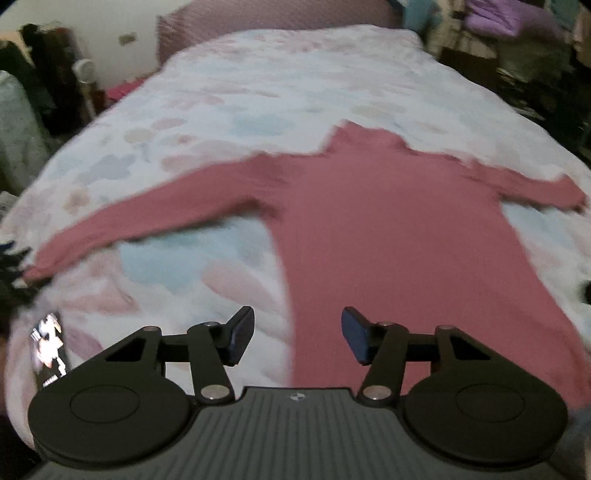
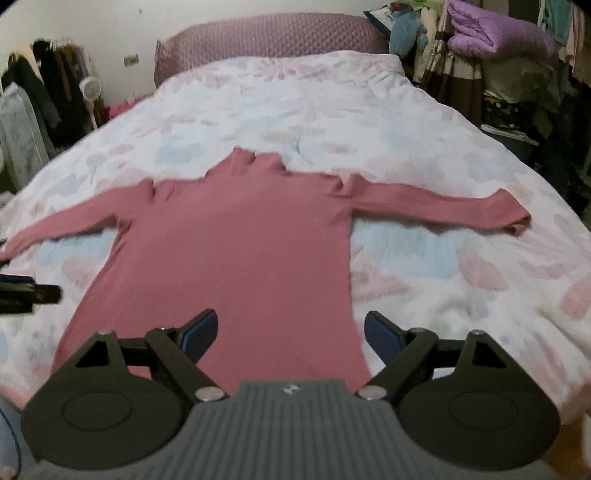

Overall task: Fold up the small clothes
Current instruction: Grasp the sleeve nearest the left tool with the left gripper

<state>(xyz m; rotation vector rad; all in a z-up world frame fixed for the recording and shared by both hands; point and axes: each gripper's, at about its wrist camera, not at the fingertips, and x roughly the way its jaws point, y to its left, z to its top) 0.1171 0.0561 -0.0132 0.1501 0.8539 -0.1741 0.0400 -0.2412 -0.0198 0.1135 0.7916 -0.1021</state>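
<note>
A pink long-sleeved turtleneck sweater lies flat on the bed, front hem nearest me, both sleeves spread out to the sides. My left gripper hovers open over the sweater's lower left edge, and its blue pads hold nothing. My right gripper stands wide open above the lower right part of the body, its right finger out past the sweater's side edge. No cloth is pinched by either one. The left wrist view is blurred.
A floral white duvet covers the bed, with a pink quilted headboard behind. A phone lies near the bed's front left corner. Hanging clothes and a fan stand left; piled bedding and a purple quilt are right.
</note>
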